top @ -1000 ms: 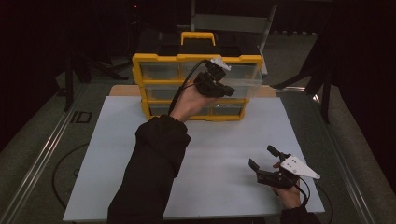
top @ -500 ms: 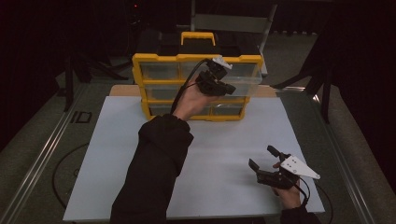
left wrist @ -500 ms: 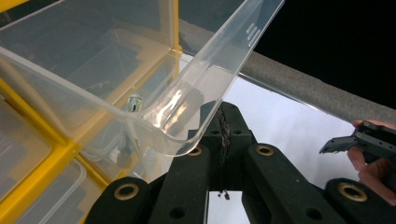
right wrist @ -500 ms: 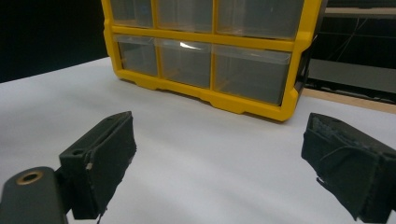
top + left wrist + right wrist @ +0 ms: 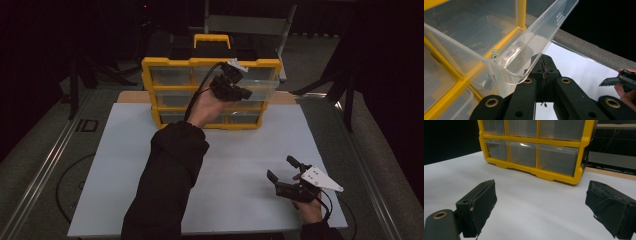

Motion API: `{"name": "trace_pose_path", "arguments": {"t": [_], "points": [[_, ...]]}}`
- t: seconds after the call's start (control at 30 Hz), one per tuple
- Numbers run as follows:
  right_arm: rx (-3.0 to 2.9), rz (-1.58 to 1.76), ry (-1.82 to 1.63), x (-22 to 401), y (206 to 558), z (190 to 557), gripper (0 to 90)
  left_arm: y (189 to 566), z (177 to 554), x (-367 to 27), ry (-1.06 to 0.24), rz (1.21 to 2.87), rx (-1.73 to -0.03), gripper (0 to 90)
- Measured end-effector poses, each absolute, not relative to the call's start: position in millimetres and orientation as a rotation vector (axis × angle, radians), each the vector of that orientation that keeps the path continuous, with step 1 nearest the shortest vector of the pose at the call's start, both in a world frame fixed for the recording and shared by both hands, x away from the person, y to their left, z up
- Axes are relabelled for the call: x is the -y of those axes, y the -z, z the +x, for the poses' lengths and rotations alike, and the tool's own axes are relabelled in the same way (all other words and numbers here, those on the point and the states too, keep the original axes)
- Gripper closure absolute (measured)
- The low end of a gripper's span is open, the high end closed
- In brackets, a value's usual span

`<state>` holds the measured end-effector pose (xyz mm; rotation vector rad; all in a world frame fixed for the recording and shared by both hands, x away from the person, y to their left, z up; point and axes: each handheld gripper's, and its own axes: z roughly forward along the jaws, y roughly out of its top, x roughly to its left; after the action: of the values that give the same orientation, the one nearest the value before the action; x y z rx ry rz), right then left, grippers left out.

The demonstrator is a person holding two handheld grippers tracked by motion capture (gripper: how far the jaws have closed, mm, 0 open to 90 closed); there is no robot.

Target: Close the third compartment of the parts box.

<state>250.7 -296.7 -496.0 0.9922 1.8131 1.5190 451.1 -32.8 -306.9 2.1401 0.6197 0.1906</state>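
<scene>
A yellow drawer organizer [image 5: 210, 62] with clear drawers stands at the back of the white table top [image 5: 125, 165]. One clear drawer [image 5: 264, 88] on its right side is pulled out. My left gripper [image 5: 244, 92] is raised in front of it with the jaws shut. In the left gripper view its tips [image 5: 541, 58] sit right under the drawer's curved front lip [image 5: 524, 62]; whether they pinch the lip I cannot tell. A small greenish item [image 5: 495, 53] lies inside the drawer. My right gripper [image 5: 281, 168] rests low near the front right, open and holding nothing [image 5: 539, 202].
The organizer [image 5: 534, 145] has a yellow carry handle [image 5: 212, 39] on top. A wooden strip [image 5: 132, 96] runs behind the white top. Dark frames and a chair stand beyond the table. My left sleeve [image 5: 170, 180] crosses the middle of the table.
</scene>
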Motion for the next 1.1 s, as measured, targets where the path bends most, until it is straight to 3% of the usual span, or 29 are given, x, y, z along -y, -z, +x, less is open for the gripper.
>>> {"name": "trace_pose_path", "arguments": {"t": [1.1], "points": [[-1.807,0.993,-1.521,297.6,495.9,249.7,9.5,311.1,456.5,36.4,-0.257,2.093,-0.682,90.0]]}}
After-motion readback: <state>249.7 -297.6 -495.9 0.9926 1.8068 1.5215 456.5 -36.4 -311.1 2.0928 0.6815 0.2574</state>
